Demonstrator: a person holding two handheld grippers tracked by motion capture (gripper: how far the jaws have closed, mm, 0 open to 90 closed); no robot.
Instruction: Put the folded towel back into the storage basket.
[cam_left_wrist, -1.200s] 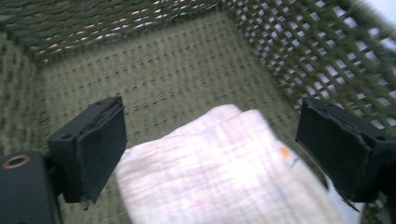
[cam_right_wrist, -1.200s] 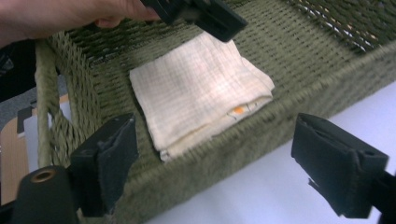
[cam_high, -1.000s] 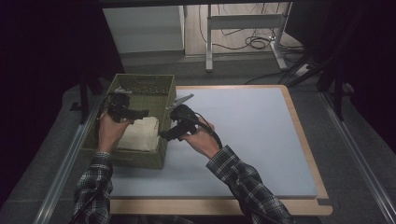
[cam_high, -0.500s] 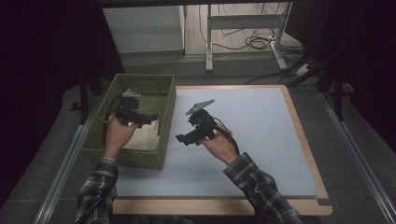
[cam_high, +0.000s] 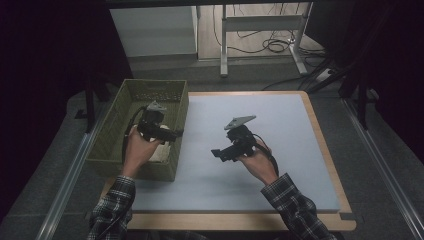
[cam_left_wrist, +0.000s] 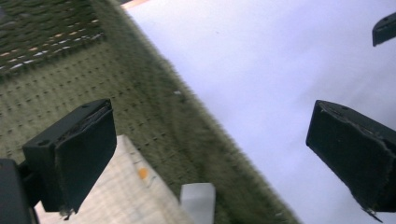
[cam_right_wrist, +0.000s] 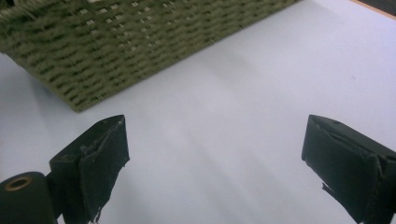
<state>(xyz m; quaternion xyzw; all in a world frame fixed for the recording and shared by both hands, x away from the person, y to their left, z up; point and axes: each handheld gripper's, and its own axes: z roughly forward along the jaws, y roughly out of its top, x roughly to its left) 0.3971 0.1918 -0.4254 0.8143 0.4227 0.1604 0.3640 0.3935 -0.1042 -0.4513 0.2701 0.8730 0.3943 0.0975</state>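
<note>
Now left hand-held gripper (cam_left_wrist: 210, 154) gapes above cloth (cam_left_wrist: 116, 196) in basket (cam_high: 112, 145); right hand-held gripper (cam_right_wrist: 215, 172) likewise.

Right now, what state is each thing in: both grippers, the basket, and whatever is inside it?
Left gripper: jaws open, holding nothing, over the basket's right wall.
Right gripper: jaws open, empty, above the mat.
Basket: upright on the table's left edge, open top.
Cloth: pale, lying flat inside the basket.
Mat: flat, bare where it shows.
</note>
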